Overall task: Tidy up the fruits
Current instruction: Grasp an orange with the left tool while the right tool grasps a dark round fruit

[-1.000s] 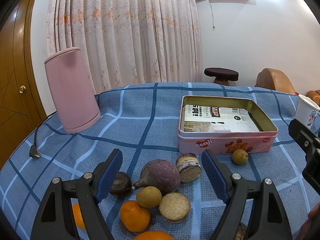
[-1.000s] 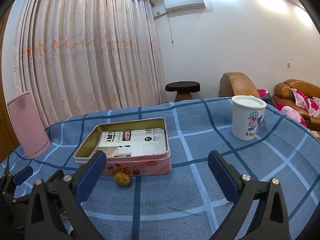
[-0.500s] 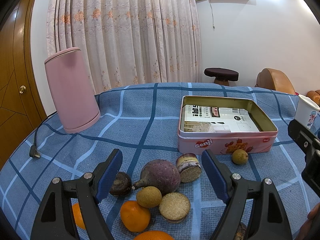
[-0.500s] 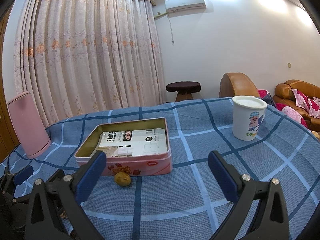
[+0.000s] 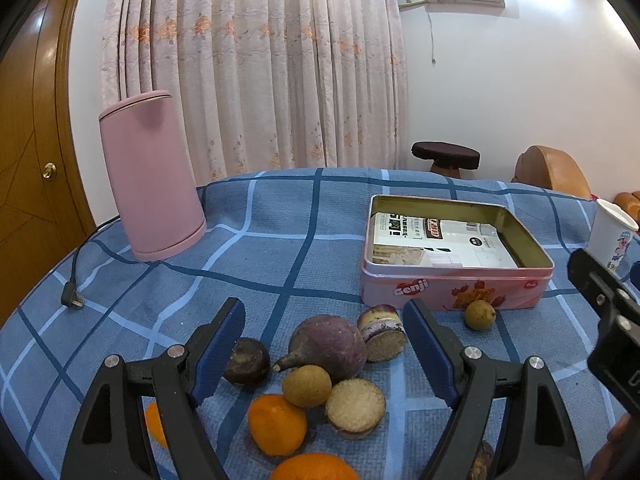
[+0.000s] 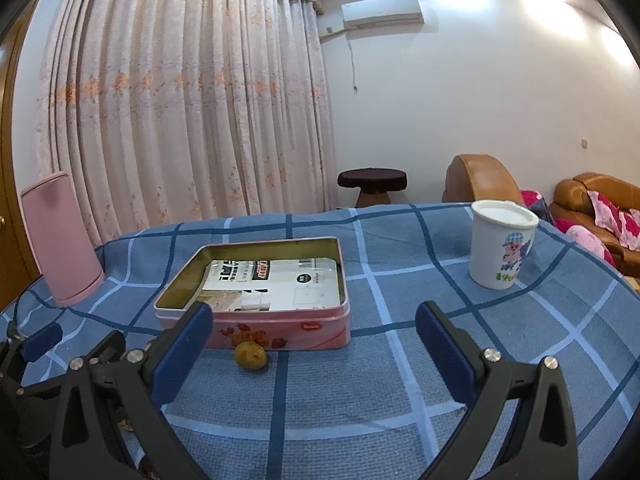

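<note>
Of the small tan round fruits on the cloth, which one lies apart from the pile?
The tan fruit lying alone in front of the pink Genji tin. The other tan fruit sits in the pile, against the purple fruit and an orange.

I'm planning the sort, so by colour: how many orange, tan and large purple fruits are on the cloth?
Orange fruits: 3, one half hidden
Tan fruits: 2
Large purple fruit: 1
Total: 6
</note>
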`<state>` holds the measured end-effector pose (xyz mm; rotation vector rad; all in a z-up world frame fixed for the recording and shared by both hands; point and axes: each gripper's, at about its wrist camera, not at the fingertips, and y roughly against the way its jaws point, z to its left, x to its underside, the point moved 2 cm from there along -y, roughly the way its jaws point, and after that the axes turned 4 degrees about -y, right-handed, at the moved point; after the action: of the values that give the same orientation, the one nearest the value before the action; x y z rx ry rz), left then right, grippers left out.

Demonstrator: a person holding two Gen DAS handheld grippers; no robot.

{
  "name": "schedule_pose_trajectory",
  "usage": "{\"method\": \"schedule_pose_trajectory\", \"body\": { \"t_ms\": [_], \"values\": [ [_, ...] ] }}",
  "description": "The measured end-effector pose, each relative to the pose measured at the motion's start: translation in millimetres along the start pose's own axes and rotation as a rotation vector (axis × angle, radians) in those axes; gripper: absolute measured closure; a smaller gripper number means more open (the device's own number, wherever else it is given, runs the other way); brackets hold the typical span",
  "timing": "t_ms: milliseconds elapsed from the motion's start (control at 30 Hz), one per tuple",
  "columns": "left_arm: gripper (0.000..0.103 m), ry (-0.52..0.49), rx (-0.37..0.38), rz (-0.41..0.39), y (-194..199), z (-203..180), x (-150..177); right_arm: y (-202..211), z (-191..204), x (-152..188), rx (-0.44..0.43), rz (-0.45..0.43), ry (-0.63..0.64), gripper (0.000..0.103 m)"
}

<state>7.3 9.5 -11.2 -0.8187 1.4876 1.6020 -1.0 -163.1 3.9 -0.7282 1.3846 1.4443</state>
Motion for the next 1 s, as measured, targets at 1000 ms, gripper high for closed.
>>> {"method": "schedule_pose_trajectory", "body": {
  "t_ms": [1000],
  "values": [
    [0.023, -0.123, 0.162, 0.177, 43.0, 26.2, 54.9, -6.2, 48.3, 76.4, -0.446, 0.57, 0.192, 0.04]
  ]
}}
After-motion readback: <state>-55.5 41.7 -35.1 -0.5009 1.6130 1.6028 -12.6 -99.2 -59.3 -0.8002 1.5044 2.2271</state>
